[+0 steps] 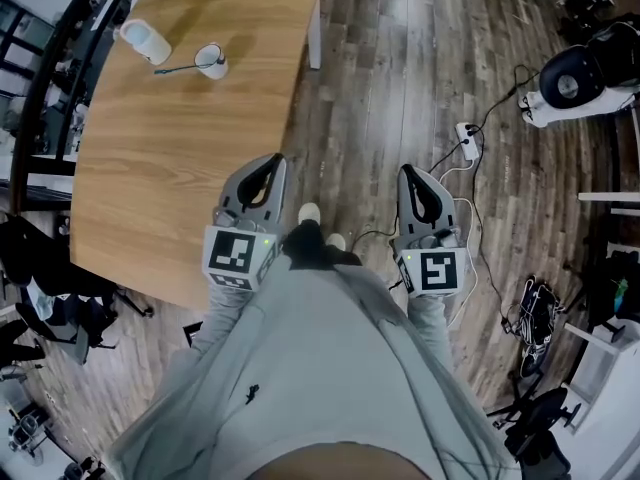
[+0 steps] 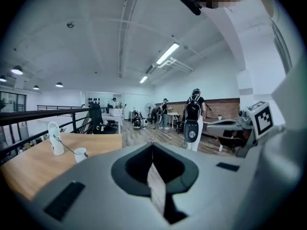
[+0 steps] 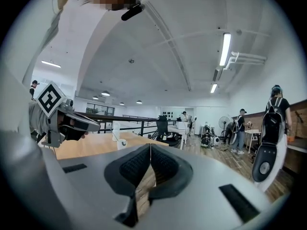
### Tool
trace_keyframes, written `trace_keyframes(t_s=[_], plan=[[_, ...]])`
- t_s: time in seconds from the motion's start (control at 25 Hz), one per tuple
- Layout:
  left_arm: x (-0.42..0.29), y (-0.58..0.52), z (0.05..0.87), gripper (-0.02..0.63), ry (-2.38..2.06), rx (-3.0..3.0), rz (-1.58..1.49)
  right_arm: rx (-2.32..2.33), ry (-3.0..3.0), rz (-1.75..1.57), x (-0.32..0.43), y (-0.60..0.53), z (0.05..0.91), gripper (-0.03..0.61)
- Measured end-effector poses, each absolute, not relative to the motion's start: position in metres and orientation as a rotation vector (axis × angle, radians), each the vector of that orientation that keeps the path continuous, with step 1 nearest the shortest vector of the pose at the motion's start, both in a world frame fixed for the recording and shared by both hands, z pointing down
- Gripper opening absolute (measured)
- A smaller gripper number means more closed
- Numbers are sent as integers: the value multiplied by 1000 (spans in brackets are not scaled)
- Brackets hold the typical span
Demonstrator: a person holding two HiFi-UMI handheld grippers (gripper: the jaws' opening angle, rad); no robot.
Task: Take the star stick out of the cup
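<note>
A small white cup (image 1: 211, 61) stands at the far end of the wooden table (image 1: 170, 158). A thin star stick (image 1: 175, 69) leans out of it to the left. The cup (image 2: 80, 154) and stick (image 2: 64, 145) also show far off in the left gripper view, and the cup (image 3: 122, 143) shows small in the right gripper view. My left gripper (image 1: 274, 162) is shut and empty, held over the table's near right corner, far from the cup. My right gripper (image 1: 408, 172) is shut and empty too, held over the floor beside the table.
A white bottle (image 1: 145, 41) stands just left of the cup. A power strip (image 1: 466, 140) with cables lies on the wooden floor to the right, near a black-and-white machine (image 1: 570, 83). Chairs (image 1: 60, 298) crowd the table's left side. People (image 2: 194, 110) stand far off.
</note>
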State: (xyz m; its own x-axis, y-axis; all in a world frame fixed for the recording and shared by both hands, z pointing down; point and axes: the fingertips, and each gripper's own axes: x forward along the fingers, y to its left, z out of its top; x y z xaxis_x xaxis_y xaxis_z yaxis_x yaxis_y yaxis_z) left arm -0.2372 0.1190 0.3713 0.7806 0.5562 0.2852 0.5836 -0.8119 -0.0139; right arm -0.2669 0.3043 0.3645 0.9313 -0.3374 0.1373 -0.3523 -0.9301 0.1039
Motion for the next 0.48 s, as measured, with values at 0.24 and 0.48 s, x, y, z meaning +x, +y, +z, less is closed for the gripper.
trace_keyframes(t_s=[0.24, 0.48], plan=[[-210, 118, 376, 20, -876, -2886, -408, 2920, -568, 216, -238, 303, 381, 17], [-161, 114, 388, 20, -852, -2910, -397, 2908, -576, 200, -187, 303, 387, 17]])
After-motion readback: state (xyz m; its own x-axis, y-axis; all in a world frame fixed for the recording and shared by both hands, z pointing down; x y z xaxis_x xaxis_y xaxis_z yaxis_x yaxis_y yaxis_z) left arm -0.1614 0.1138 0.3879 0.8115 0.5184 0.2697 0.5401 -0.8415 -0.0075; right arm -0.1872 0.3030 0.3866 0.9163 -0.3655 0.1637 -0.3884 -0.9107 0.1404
